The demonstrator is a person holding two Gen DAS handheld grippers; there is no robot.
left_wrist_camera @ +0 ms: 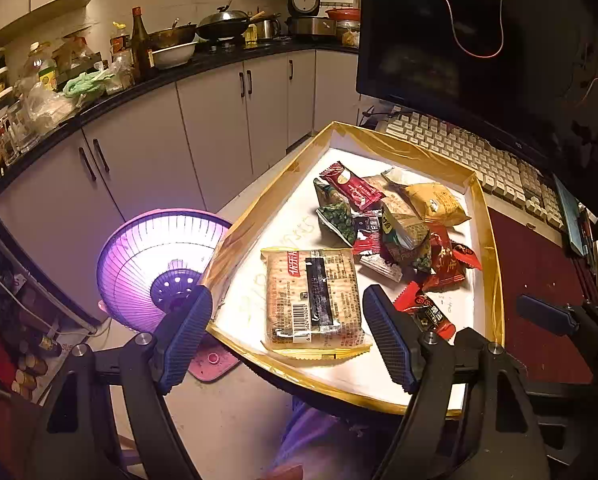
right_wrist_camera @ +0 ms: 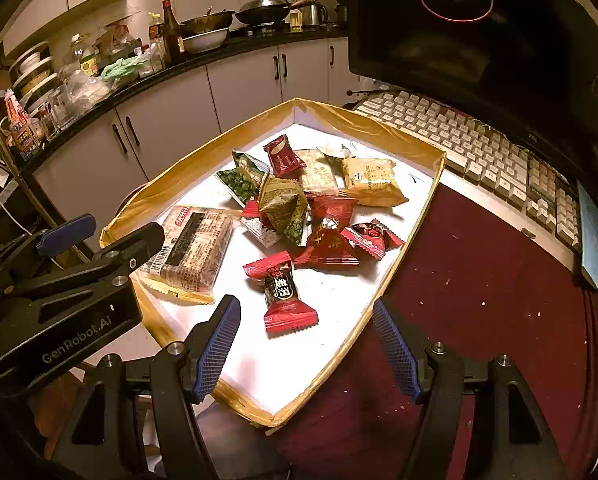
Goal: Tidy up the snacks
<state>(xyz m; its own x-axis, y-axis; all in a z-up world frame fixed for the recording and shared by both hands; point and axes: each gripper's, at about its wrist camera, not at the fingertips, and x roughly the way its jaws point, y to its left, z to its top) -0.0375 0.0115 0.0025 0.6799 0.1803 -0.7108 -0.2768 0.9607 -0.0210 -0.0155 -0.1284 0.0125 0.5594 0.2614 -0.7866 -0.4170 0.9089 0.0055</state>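
Observation:
A shallow white tray with a gold taped rim [left_wrist_camera: 487, 240] [right_wrist_camera: 415, 224] holds a pile of wrapped snacks. A large cracker pack [left_wrist_camera: 313, 300] [right_wrist_camera: 193, 252] lies at its near left. Red packets [right_wrist_camera: 285, 296] [left_wrist_camera: 427, 312], green pea packets [left_wrist_camera: 335, 216] [right_wrist_camera: 243, 176] and a yellow packet [left_wrist_camera: 435, 204] [right_wrist_camera: 373, 180] lie in a heap. My left gripper [left_wrist_camera: 287, 340] is open and empty, its fingers either side of the cracker pack, above it. My right gripper [right_wrist_camera: 307, 352] is open and empty over the tray's near corner, just short of a red packet.
A keyboard [right_wrist_camera: 479, 156] and a dark monitor [right_wrist_camera: 459, 40] stand behind the tray on a dark red mat [right_wrist_camera: 479, 300]. A purple fan [left_wrist_camera: 155, 264] sits on the floor at left. Kitchen cabinets and a cluttered counter [left_wrist_camera: 139, 80] lie beyond.

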